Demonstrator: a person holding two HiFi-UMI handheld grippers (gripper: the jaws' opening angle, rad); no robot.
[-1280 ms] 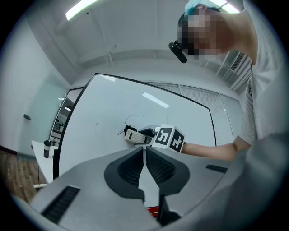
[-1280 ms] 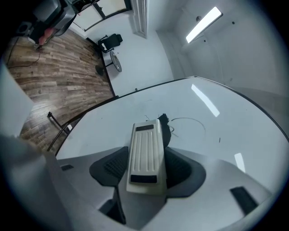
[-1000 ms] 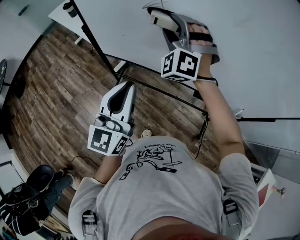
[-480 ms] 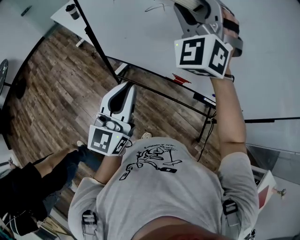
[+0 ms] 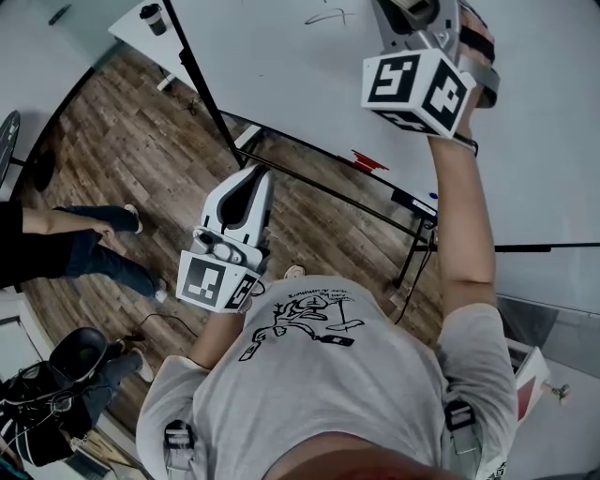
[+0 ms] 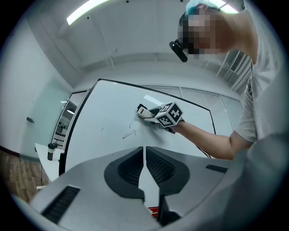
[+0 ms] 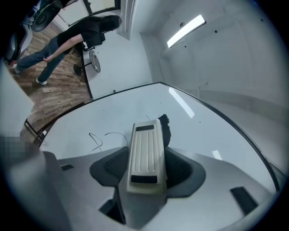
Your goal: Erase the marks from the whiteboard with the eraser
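The fingers (image 7: 109, 169) of the right gripper (image 7: 145, 176) are clamped on the eraser (image 7: 145, 153), one at each long side. Its ribbed cream back faces the camera, and its dark felt (image 7: 164, 127) shows along the edge at 1 o'clock. The eraser points at the whiteboard (image 7: 212, 131); whether it touches cannot be told. Thin looping marks (image 7: 101, 137) lie at 9 o'clock of the eraser, just beside it. A person (image 7: 67, 43) walks on the wood floor at 11 o'clock.

In the left gripper view, the left gripper (image 6: 144, 155) has its fingers (image 6: 124, 169) closed together with only a thin slit between them and nothing held. Beyond them at 12 o'clock, the right gripper (image 6: 156, 113) holds the eraser (image 6: 143, 111) up at the whiteboard (image 6: 99, 113), with the marks (image 6: 130, 133) at 7 o'clock of it.

In the head view, the left gripper (image 5: 253, 178) hangs low over the wood floor (image 5: 112, 141), well apart from the whiteboard (image 5: 534, 141). The right gripper (image 5: 412, 14) is raised at 1 o'clock, partly cut by the top edge, with one mark (image 5: 323, 17) at 9 o'clock of it.
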